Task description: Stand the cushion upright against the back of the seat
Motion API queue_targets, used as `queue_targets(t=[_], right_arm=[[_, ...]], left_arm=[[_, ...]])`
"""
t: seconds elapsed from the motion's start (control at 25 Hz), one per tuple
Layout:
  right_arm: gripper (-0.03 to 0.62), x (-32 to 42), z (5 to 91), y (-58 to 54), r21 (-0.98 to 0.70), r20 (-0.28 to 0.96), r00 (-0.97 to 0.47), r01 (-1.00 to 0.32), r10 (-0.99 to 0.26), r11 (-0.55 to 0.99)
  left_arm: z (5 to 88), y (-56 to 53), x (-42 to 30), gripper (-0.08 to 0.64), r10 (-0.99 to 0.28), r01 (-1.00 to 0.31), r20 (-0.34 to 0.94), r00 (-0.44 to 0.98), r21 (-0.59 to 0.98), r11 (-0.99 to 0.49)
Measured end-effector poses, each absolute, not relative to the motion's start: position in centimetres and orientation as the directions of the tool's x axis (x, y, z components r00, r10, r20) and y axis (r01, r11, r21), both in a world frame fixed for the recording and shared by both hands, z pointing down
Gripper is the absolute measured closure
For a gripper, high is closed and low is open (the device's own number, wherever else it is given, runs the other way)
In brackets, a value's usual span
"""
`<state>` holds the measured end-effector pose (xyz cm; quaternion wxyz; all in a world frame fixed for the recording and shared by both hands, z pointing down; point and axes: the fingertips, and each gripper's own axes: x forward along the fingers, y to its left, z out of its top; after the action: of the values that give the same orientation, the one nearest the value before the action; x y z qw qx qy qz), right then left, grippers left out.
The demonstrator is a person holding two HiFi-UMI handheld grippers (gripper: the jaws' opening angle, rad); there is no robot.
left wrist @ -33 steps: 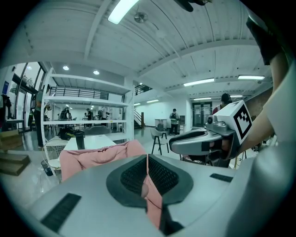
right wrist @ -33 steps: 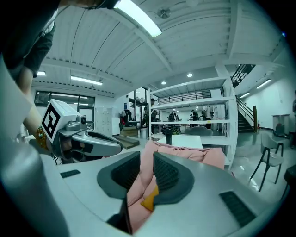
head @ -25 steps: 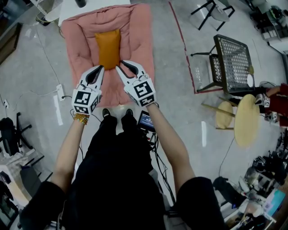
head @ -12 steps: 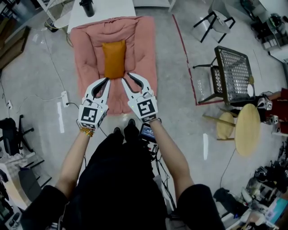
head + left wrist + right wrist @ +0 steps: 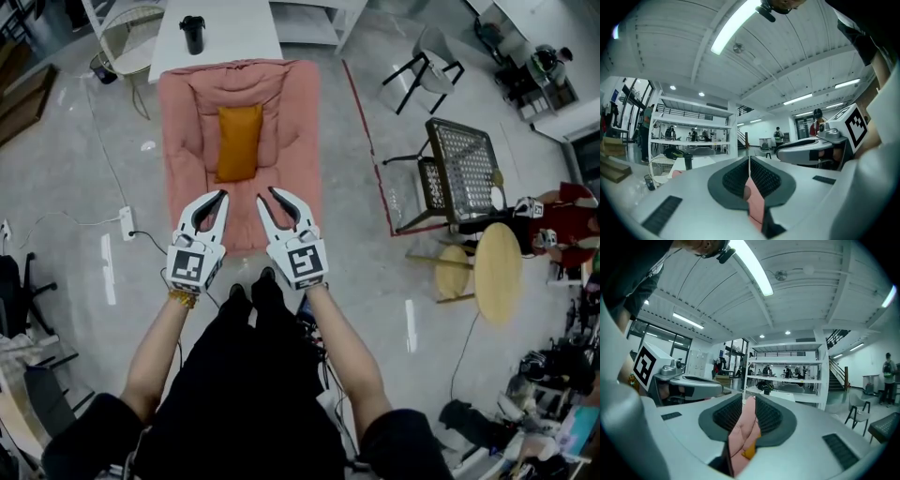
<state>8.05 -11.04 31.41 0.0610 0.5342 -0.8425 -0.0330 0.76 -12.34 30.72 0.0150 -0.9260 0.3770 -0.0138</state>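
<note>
Pink seat (image 5: 291, 122) looks further off now, both hands backed away. Orange cushion (image 5: 239, 141) sits mid-seat, seemingly propped against the back, so probably done. Left tongs (image 5: 221, 195) pressed together, right tongs (image 5: 266, 194) a crack apart, both empty.

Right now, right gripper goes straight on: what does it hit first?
Likely the orange rectangular cushion, on the pink padded seat; the right gripper aims at it. Height unclear: it may pass above.
</note>
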Motion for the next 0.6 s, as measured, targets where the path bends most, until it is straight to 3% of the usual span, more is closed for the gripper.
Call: queue_targets(t=[0.6], right_arm=[[0.499,6.8,31.2,-1.1,0.133,0.036,-0.470,-0.872,-0.882,0.471]], left_arm=[[30.3,-1.9,0.5,0.541,-0.753,-0.750,0.025,0.658,-0.071,-0.658]])
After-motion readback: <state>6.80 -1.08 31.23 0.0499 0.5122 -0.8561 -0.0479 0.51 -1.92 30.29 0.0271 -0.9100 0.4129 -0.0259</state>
